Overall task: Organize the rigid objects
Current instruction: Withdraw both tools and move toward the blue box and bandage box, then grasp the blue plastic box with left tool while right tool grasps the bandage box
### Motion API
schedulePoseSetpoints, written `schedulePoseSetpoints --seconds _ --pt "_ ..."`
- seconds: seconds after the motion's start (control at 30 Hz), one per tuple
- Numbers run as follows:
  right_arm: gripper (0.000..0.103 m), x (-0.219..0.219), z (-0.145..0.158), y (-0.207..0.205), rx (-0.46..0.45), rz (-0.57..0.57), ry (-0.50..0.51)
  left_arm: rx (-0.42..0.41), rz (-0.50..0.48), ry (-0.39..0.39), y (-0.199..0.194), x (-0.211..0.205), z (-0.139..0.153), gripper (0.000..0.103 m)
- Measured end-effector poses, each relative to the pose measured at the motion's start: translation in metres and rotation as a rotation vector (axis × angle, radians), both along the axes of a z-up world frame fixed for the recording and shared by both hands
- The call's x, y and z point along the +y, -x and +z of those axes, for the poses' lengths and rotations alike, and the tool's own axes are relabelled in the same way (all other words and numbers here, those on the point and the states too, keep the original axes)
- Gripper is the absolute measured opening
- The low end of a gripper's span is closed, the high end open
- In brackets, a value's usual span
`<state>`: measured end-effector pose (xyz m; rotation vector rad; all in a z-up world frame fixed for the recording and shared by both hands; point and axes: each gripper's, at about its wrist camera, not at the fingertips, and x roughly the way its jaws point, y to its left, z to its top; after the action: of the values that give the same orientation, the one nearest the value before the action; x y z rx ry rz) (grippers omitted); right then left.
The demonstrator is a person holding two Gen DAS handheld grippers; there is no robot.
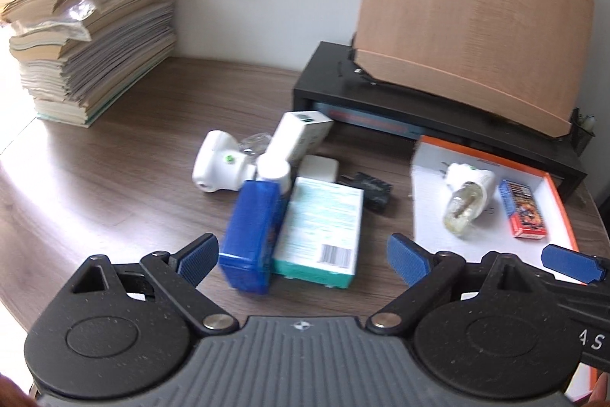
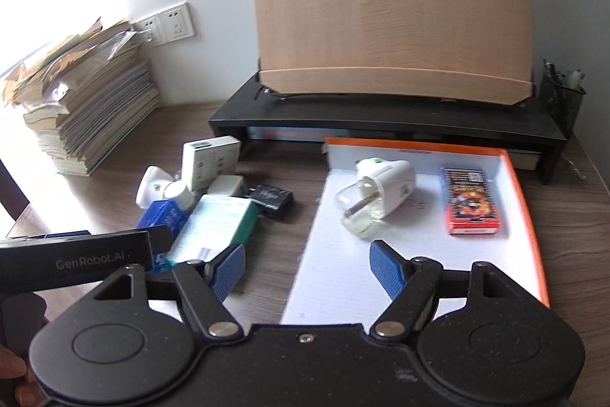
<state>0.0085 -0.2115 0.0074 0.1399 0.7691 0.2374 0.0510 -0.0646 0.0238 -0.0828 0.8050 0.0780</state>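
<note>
while both of our grippers hang wide apart and hold nothing, the sorting looks barely begun, as we judge it. our left gripper (image 1: 303,256) sits low in the left wrist view, its blue pads spread on either side of the blue box (image 1: 253,235) and the teal-and-white box (image 1: 320,229), neither of which it touches. our right gripper (image 2: 307,271) hovers low centre in its own view over the near edge of the orange-rimmed tray (image 2: 528,208), jaws equally wide. the tray already carries two things: a white plug-in vaporizer (image 2: 381,191) lying on its side at the middle, and a red card-sized box (image 2: 471,206) toward the right, the two well apart. everything else waits in a heap on the wooden desk (image 1: 114,178), left of the tray: a second white plug-in unit (image 1: 217,164), a tall white carton (image 1: 301,136) leaning over a white-capped bottle (image 1: 272,172), a small white adapter (image 1: 320,168) and a black charger (image 1: 371,189), all touching or nearly so. so we count two items placed and some seven left. the blue box seems the likeliest next pick, since it stands nearest the left pads. at the upper right a wooden stand rests on a black riser (image 1: 381,90); a stack of papers (image 1: 87,44) fills the upper left.
</note>
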Motion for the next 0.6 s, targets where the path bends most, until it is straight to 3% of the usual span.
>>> schedulePoseSetpoints --seconds 0.33,0.6 --pt "0.086 0.032 -0.008 -0.008 0.024 0.008 0.009 0.039 0.033 -0.013 -0.01 0.043 -0.016 0.098" --pt "0.086 0.04 -0.015 -0.014 0.048 -0.014 0.012 0.075 0.007 -0.039 -0.03 0.051 -0.037 0.097"
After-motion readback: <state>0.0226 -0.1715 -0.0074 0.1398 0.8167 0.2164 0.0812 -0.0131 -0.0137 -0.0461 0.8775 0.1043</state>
